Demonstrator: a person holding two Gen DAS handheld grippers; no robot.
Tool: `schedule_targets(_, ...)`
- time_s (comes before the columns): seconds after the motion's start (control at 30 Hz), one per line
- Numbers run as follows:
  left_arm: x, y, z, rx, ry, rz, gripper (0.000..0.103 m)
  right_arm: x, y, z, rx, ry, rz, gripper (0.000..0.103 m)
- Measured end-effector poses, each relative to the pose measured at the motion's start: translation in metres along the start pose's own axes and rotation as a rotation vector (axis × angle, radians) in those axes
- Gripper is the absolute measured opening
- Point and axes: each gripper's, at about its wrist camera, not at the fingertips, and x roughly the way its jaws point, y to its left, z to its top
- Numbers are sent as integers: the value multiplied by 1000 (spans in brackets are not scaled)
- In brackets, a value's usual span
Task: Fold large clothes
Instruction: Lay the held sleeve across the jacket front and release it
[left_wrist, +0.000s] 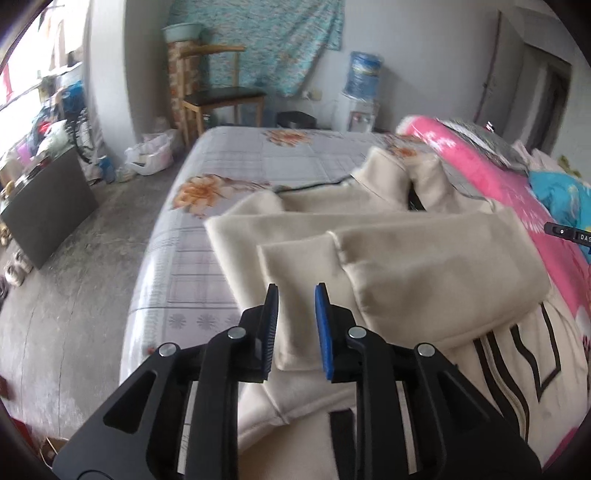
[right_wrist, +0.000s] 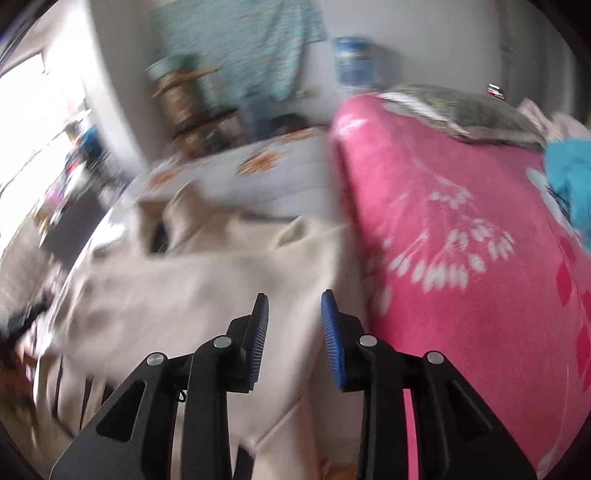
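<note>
Cloth is the whole business here: a big cream garment (left_wrist: 388, 251) lies on the grey flowered bedsheet (left_wrist: 229, 173), its sleeves already crossed over the body, its collar end toward the far side of the bed, one long edge right against the pink blanket (left_wrist: 491, 177).

The left gripper (left_wrist: 295, 317) hangs above the near part of the garment, on the side away from the pink blanket. Its jaws stand a little apart and nothing is between the blue pads; the cloth shows beyond them, not pinched. The right gripper (right_wrist: 293, 325) hovers over the edge of the garment next to the pink blanket, jaws likewise a modest way apart and empty. That view is blurred, so I can't say how close its tips are to the fabric.

To my eye the sleeves are done and the next fold is the near hem up toward the collar. To do it well, I'd want each gripper to take a near corner, one on the side by the pink blanket and one on the far side from it, biting through all the layers so the crossed sleeves don't slide out. The edge by the blanket needs care, since a pinch there could catch the blanket as well. Then both corners should rise and travel together, so the fold lands straight.
</note>
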Motion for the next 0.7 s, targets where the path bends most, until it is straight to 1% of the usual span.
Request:
schedule_targets(0.03,3,-3,0,8,10,6,19,1,4,-1,-22,14,-3,31)
schedule_targets(0.1,12,-7,2,13,33,20,19,7,15,1,-75,37,-17,36)
schedule_targets(0.13,15,-8,4,8,37,22,19,9,18,3,-89,38,-26,40)
schedule_targets(0.17,19,-9,8,2,39,22,19,14,25,8,-112,45,-19,45)
schedule_targets(0.23,26,-11,17,-1,52,15,22,23,39,17,-154,58,6,50)
schedule_targets(0.27,30,-12,19,-2,58,10,27,27,45,21,-169,63,12,52)
schedule_targets(0.3,34,-13,24,1,69,-1,29,35,55,28,-200,72,23,53)
schedule_targets(0.37,41,-18,32,13,86,-22,42,51,72,38,-257,87,52,55)
schedule_targets(0.43,50,-24,42,31,99,-44,50,70,87,46,-317,108,73,60)
schedule_targets(0.53,74,-37,58,79,124,-37,50,97,101,56,-380,139,42,60)
schedule_targets(0.63,94,-47,64,125,145,-17,50,114,108,58,-428,183,22,60)
schedule_targets(0.67,103,-50,65,148,153,-6,50,117,110,57,-453,197,15,52)
schedule_targets(0.7,107,-51,64,164,159,1,49,118,110,55,-467,206,15,40)
